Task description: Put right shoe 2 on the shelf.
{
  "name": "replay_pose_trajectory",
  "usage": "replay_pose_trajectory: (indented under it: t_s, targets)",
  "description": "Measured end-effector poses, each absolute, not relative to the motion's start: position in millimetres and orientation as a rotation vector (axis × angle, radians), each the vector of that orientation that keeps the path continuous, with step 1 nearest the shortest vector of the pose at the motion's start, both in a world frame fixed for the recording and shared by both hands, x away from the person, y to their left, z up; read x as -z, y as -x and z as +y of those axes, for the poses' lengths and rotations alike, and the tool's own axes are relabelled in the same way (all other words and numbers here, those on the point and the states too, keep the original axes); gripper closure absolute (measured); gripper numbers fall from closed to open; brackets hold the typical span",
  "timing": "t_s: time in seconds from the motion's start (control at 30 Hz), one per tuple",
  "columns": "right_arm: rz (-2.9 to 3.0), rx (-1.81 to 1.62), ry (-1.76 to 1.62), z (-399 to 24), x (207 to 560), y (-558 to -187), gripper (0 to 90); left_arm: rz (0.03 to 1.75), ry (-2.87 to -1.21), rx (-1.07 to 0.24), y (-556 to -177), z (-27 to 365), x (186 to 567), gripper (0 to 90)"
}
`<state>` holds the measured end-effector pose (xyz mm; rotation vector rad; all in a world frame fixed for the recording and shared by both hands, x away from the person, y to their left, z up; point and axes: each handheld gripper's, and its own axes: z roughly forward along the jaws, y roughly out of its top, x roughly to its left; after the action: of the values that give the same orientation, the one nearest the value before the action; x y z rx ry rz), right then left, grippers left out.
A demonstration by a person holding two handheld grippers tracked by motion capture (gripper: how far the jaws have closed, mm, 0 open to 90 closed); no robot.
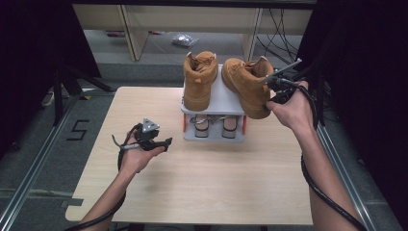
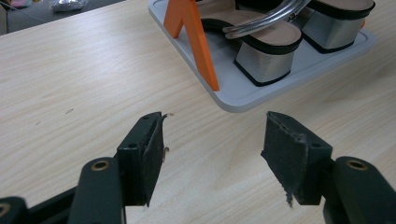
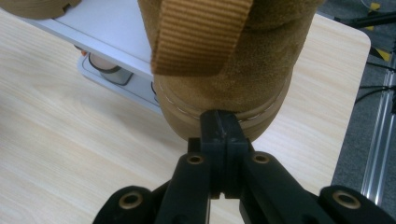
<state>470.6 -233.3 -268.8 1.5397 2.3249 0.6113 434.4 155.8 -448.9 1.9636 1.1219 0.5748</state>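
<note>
Right tongs closed, tips pressed against heel of right boot, which overhangs rack edge; left tongs wide, empty.

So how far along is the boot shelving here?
Done: the left boot stands on the rack's top shelf. In hand: the right gripper, shut, pushes the right boot's heel, which overhangs the shelf. Left: squaring that boot; the left gripper waits open.

I find open table ahead of my left gripper; the shoe rack blocks the far centre.
</note>
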Motion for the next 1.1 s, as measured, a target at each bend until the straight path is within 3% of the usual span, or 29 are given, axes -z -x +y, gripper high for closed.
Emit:
replay_pose_trajectory:
  t_s: [1.1]
  targets:
    - [2.352, -0.664, -1.457, -187.4, 272.0, -495.7, 90.0, 1.117, -2.008, -0.568, -433.1, 160.2, 450.0, 37.3]
